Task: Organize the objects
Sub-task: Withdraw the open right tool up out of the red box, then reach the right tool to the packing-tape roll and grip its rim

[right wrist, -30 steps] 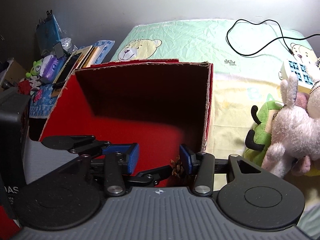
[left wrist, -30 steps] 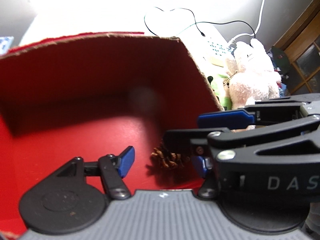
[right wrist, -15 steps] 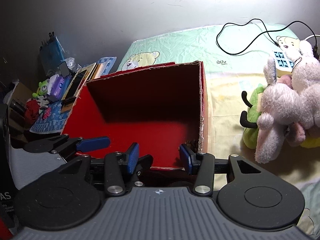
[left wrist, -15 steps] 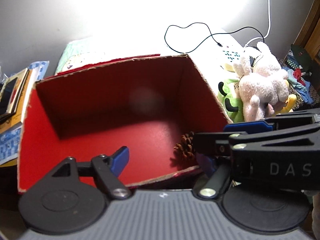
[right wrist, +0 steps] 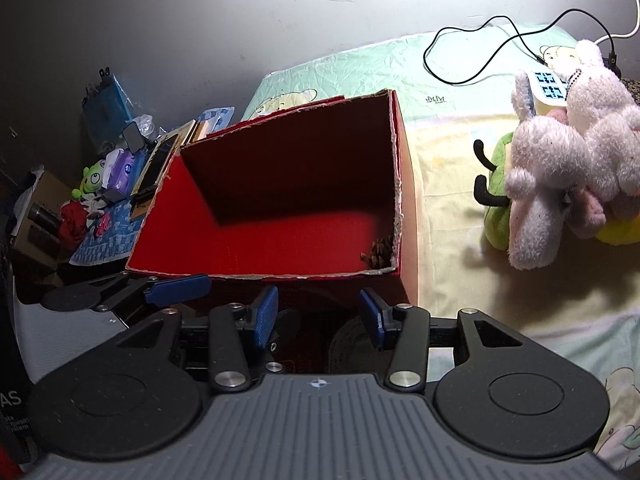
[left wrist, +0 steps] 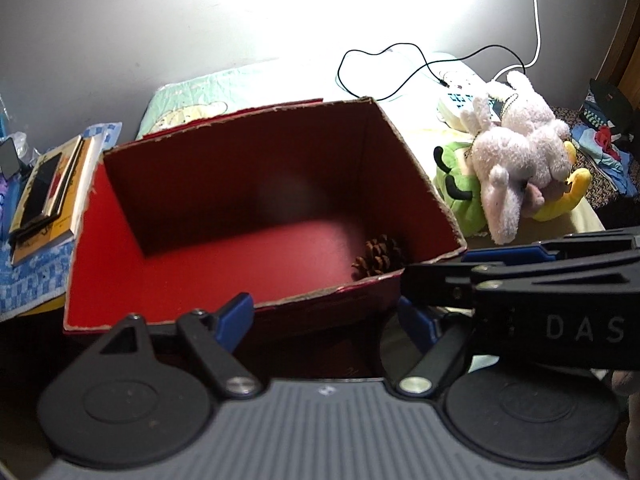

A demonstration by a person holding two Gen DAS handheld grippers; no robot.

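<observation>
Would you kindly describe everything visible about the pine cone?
The pine cone is small and brown, its woody scales spread open. It lies on its side on the red floor of the open cardboard box, tucked into the near corner beside the right-hand wall. Nothing grips it; both grippers are outside the box. In the right wrist view the wall half hides it.
</observation>
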